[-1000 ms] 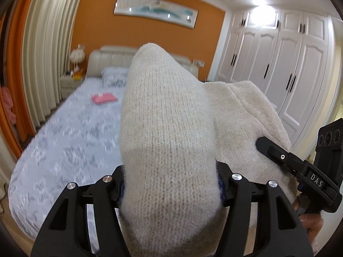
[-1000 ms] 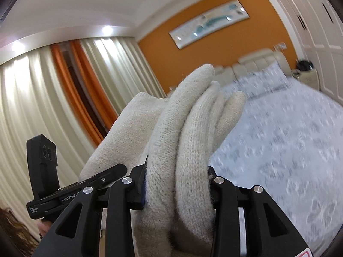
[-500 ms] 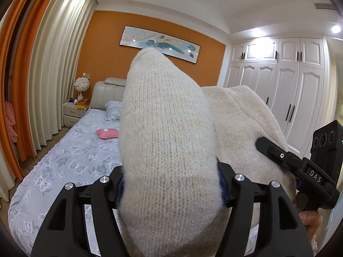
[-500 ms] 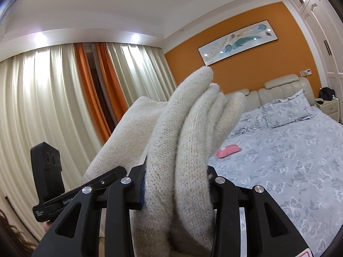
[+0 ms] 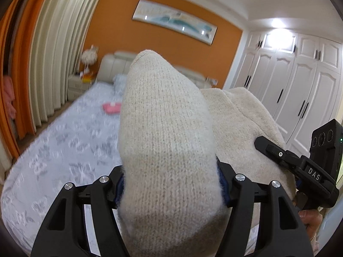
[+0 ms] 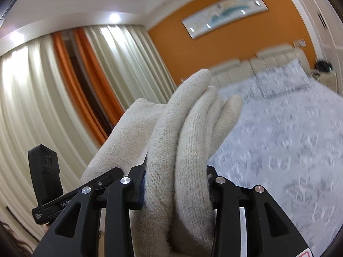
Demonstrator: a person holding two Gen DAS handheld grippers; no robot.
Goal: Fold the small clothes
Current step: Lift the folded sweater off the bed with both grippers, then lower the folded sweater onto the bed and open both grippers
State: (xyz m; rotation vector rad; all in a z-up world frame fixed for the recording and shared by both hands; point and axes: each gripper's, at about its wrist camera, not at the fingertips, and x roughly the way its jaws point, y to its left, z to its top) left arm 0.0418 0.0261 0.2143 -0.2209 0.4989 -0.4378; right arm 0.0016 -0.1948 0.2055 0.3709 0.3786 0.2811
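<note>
A cream knitted garment [image 5: 165, 117] hangs in the air between both grippers, above the bed. In the left wrist view, my left gripper [image 5: 171, 184] is shut on a thick rounded fold of it, which fills the gap between the jaws. Further right the cloth stretches to a black finger [image 5: 270, 147] of the other gripper. In the right wrist view, my right gripper [image 6: 175, 182] is shut on several bunched folds of the same garment [image 6: 188, 128]. A finger [image 6: 103, 178] of the left gripper shows at the lower left. The garment's lower part is hidden.
A bed [image 5: 64, 139] with a grey butterfly-print cover lies ahead and below, also in the right wrist view [image 6: 289, 150]. A pink item [image 5: 111, 108] lies on it near the pillows. Curtains [image 5: 53, 53] line the left wall, white wardrobes [image 5: 300, 85] the right.
Both views tipped up toward the ceiling, then back down toward the bed, now blurred by motion. The garment stays gripped in both grippers in the same way.
</note>
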